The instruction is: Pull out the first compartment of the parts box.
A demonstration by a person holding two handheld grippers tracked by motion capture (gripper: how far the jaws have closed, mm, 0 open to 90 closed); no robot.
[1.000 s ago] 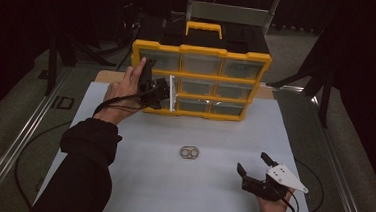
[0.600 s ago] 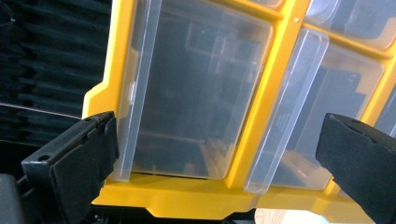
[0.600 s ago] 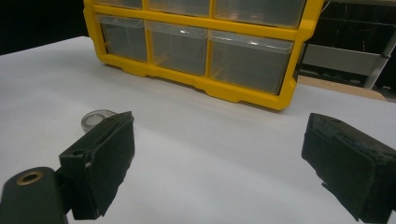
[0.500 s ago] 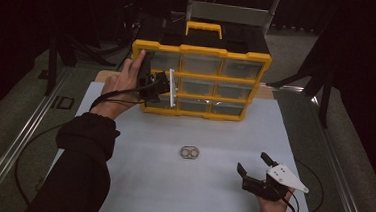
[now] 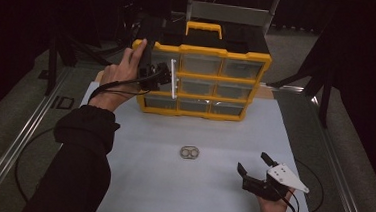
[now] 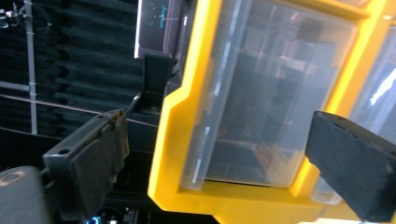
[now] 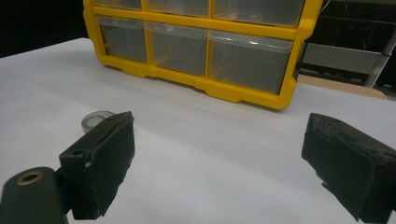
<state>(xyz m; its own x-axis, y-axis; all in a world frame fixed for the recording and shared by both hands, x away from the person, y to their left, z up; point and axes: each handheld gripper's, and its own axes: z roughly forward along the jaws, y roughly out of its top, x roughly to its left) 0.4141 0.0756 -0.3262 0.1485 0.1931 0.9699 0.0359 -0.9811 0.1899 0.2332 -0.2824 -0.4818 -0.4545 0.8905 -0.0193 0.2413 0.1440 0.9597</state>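
Dark room with black surrounds; a white rectangular tabletop (image 5: pixel 138 147) occupies the centre of the high view. At upper centre of that view stands a yellow plastic drawer cabinet (image 5: pixel 203 79) with clear drawers and a yellow carry handle, three rows of three.

Left gripper (image 5: pixel 164 77), in the person's left hand (image 5: pixel 120 78), sits at the cabinet's left end in the upper-left quarter of the high view. In the left gripper view its jaws are spread wide and have just been closing slightly; the clear top-left drawer (image 6: pixel 261 93) and the yellow frame edge lie between them, with one pad out past the cabinet's side. Whether either pad presses on anything cannot be told.

Right gripper (image 5: pixel 254 171) rests at lower right of the high view, jaws spread, nothing between them.

A small clear round pair of rings (image 5: pixel 189 153) lies on the tabletop at centre, well apart from both grippers; it shows in the right gripper view at left (image 7: pixel 95 119).
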